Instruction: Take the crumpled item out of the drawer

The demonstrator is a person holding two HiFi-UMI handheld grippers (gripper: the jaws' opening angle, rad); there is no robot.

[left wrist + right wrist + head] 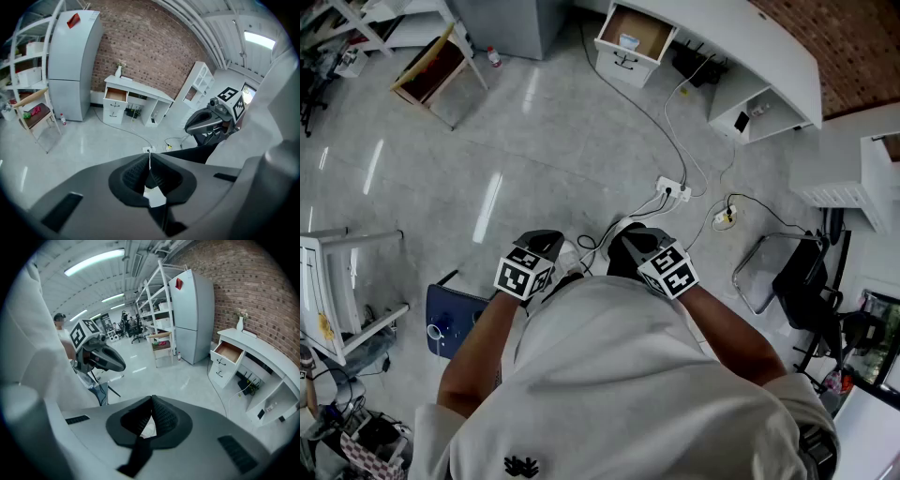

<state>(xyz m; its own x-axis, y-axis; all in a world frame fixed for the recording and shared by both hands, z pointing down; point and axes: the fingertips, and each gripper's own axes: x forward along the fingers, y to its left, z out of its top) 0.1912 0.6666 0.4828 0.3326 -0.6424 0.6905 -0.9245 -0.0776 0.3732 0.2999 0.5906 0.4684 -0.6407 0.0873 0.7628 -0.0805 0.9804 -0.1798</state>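
- The left hand-held gripper point(546, 244) and right hand-held gripper point(637, 242) are both tucked in at my chest. Jaws are pinched together on each, with nothing in either. Fair enough, since there's nothing in reach to grab.
- The drawer point(635, 32) hangs open under the white worktop point(741, 42), well apart from me across the floor point(544, 141).
- The crumpled item point(628, 41) is, I'd guess, that small pale blob inside the drawer, but it's too tiny to be sure.
- I reckon walking over comes first, and I'd only open the jaws once I'm there.

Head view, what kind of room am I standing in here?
Likely an indoor lab or workshop space: a white desk with an open drawer along a brick wall, a tall fridge, and cables running over the floor.
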